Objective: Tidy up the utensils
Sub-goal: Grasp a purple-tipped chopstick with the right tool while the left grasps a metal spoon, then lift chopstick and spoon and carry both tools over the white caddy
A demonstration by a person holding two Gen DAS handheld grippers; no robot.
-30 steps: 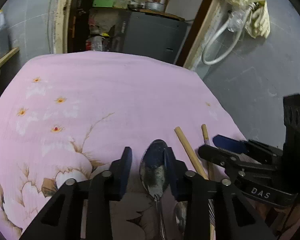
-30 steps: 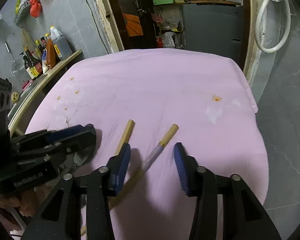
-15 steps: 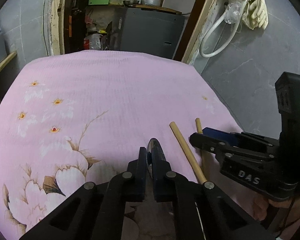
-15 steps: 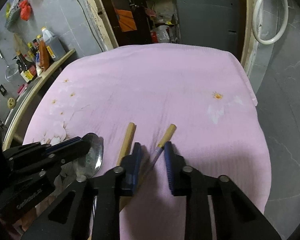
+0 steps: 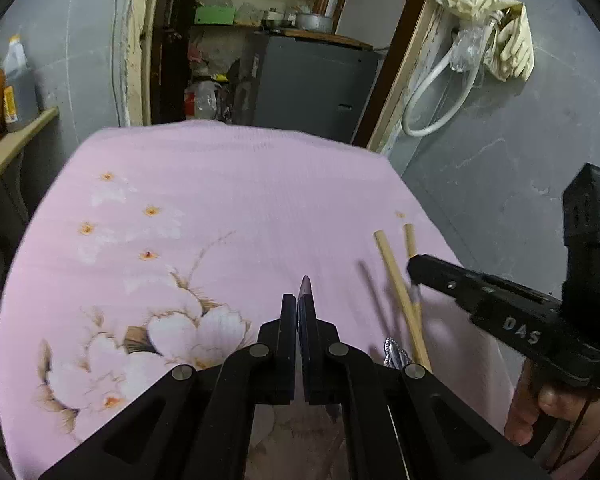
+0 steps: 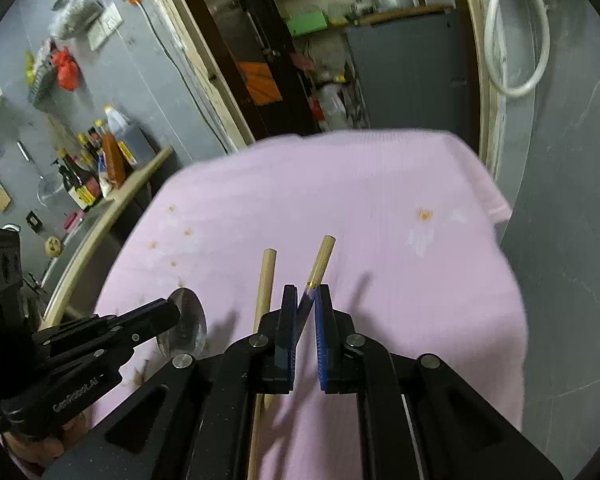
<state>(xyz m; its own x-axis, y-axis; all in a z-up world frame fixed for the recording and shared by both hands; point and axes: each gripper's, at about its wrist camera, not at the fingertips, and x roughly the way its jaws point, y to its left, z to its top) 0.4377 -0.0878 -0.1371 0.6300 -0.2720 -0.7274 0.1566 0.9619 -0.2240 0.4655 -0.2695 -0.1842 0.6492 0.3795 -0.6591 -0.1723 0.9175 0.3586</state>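
Observation:
My left gripper (image 5: 298, 304) is shut on a metal spoon (image 5: 306, 286), whose bowl sticks out edge-on past the pads above the pink flowered cloth (image 5: 220, 184). The right wrist view shows that spoon (image 6: 186, 324) in the left gripper (image 6: 172, 314), bowl facing me. My right gripper (image 6: 306, 300) is closing tight on a wooden chopstick (image 6: 322, 258) with a blue band, and its pads press on it. A second, plain chopstick (image 6: 266, 280) runs beside the left finger. Both chopsticks (image 5: 396, 288) show by the right gripper (image 5: 416, 270) in the left wrist view.
An ornate silver handle end (image 5: 396, 354) of another utensil lies near the chopsticks. A hand (image 5: 540, 408) holds the right gripper. A wooden shelf with several bottles (image 6: 100, 160) runs along the table's left. Behind the table stands a grey cabinet (image 5: 312, 80).
Both grippers went from open to shut, the left on the spoon, the right on the banded chopstick. Both have since risen, and the spoon's bowl has turned edge-on.

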